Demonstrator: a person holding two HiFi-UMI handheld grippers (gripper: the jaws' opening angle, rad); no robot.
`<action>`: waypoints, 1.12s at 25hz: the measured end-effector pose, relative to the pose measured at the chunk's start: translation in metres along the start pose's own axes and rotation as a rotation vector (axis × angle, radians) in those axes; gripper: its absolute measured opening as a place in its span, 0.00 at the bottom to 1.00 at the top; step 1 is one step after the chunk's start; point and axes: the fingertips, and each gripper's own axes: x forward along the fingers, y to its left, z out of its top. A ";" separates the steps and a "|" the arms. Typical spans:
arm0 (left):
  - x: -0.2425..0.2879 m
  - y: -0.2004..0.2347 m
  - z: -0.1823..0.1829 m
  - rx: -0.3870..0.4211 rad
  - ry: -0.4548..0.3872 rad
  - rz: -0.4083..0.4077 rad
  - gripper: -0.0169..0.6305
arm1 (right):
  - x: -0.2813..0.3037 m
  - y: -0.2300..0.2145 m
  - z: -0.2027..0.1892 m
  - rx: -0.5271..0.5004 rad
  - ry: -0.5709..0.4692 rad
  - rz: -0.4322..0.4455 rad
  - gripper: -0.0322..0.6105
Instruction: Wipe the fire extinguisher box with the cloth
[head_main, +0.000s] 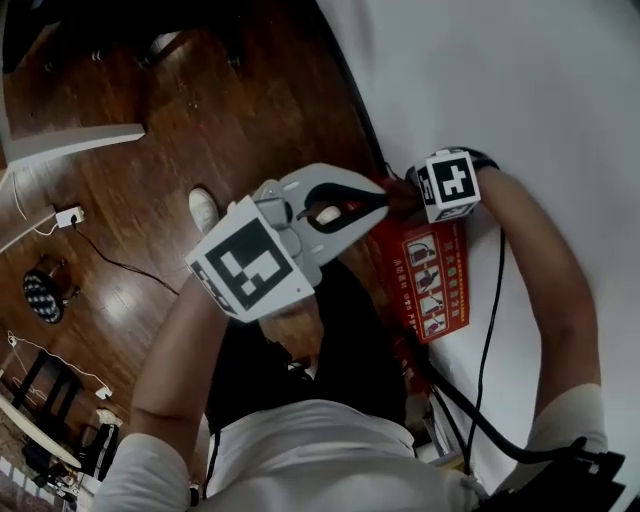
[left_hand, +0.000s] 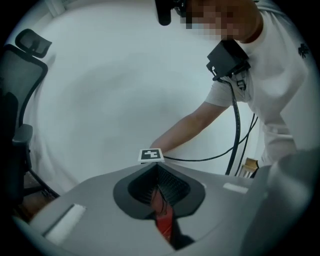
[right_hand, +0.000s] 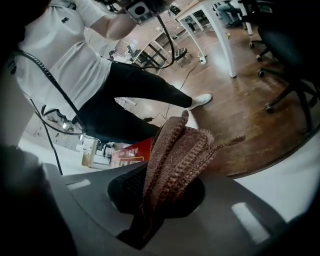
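- Two tools are in play, one in each hand, and both meet at the top of the one fire extinguisher box (head_main: 432, 285).
- The box is red with white pictures on its face. It stands on the floor (head_main: 240, 110) with its back against the white wall (head_main: 540, 90).
- The left tool (left_hand: 161, 197) has its jaws drawn together on a thin red edge of the box.
- The right tool (right_hand: 160, 192) is clamped on the single cloth (right_hand: 177, 155). The cloth is brown and looped, folded into several layers, and sticks out past the jaw tips.
- In the head view the right tool's marker cube (head_main: 450, 185) sits close to the wall, above the box.
- One white shoe (head_main: 204, 209) shows on the wood floor. The person's dark trouser legs stand just beside the box.
- One black cable (head_main: 490, 330) runs along the right forearm, in front of the wall.
- The wall closes off the right side. On the left the floor lies open as far as one power strip (head_main: 68, 215) and its cord.
- One wheeled office chair (right_hand: 287, 45) stands well apart from the box.
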 end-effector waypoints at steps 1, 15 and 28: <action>0.000 0.000 -0.004 -0.010 -0.003 0.002 0.03 | 0.008 -0.003 -0.004 0.008 0.004 0.029 0.12; 0.020 0.017 -0.062 -0.096 0.010 0.025 0.03 | 0.090 -0.040 -0.035 0.023 0.093 0.263 0.11; 0.017 0.045 -0.107 -0.119 0.019 0.061 0.03 | 0.163 -0.094 -0.040 -0.009 0.110 0.283 0.11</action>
